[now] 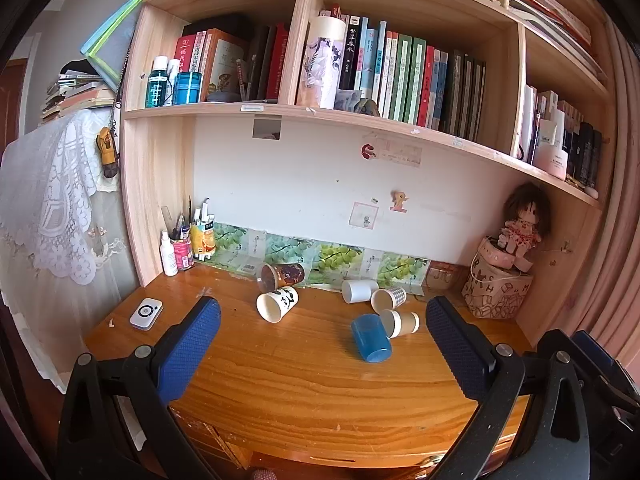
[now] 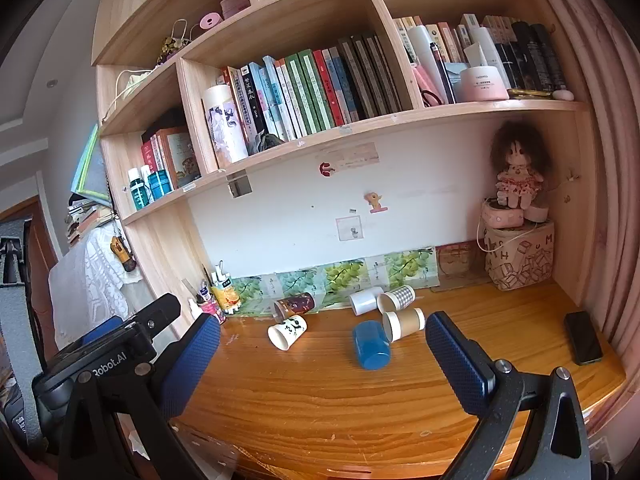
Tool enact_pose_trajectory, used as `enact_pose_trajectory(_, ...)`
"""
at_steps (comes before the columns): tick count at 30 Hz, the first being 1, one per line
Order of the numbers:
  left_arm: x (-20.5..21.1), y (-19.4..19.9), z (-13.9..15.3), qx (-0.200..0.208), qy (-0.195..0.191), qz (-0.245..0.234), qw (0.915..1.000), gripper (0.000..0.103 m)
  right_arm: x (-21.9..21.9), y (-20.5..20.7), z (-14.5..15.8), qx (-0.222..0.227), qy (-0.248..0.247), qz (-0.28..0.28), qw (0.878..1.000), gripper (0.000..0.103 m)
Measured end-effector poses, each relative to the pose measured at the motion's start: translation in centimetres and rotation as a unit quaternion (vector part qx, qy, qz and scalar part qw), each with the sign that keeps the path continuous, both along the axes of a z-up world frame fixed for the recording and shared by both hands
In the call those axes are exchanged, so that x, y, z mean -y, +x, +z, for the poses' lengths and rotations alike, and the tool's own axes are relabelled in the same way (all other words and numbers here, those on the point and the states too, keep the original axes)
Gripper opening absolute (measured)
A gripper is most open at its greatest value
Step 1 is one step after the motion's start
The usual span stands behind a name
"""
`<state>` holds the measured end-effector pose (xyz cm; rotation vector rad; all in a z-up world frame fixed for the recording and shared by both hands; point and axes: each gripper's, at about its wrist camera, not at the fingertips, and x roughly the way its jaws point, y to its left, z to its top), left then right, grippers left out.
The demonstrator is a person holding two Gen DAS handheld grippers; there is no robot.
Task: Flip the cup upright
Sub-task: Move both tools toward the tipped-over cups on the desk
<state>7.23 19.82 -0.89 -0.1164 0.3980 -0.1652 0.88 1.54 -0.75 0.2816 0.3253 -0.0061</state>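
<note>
Six cups lie on their sides on the wooden surface (image 1: pixel 304 380). The blue cup (image 1: pixel 371 337) lies nearest, touching the brown paper cup (image 1: pixel 400 323). Beyond lie a checked cup (image 1: pixel 388 299), a white cup (image 1: pixel 357 291), a panda-print cup (image 1: pixel 277 304) and a dark patterned cup (image 1: pixel 282 276). Their far sides are hidden. The left gripper (image 1: pixel 323 334) and right gripper (image 2: pixel 323 340) are both spread wide and empty, near of the cups.

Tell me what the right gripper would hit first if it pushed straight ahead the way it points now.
Most likely the blue cup, lying on its side on the desk, roughly centred between the open right gripper fingers. The brown paper cup lies just behind it. Depth is uncertain; the gripper sits above the desk and might pass over.
</note>
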Motion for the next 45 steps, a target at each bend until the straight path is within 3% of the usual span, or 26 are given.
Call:
enact_pose_trajectory(15, -0.7, -0.5, 0.4, -0.007, 0.023, 0.023, 0.9994, 0.103, -0.5, 0.7, 0.1, -0.002, 0.018, 0.039, 0.999, 0.103)
enact_pose_trajectory(24, -2.4, 1.8, -0.7, -0.047, 0.014, 0.036, 0.9982, 0.102, -1.7, 3.4, -0.3, -0.025, 0.015, 0.057, 0.998, 0.103)
enact_pose_trajectory(34, -6.2, 7.7, -1.7, -0.086, -0.001, 0.027, 0.9959, 0.102, -4.8, 9.5, -2.4, -0.091, 0.037, 0.068, 0.993, 0.103)
enact_pose_trajectory(45, -9.5, 17.0, -3.5, -0.145, -0.001, -0.043, 0.9884, 0.102, -7.8, 17.6, -4.6, -0.146, 0.070, 0.026, 0.987, 0.103)
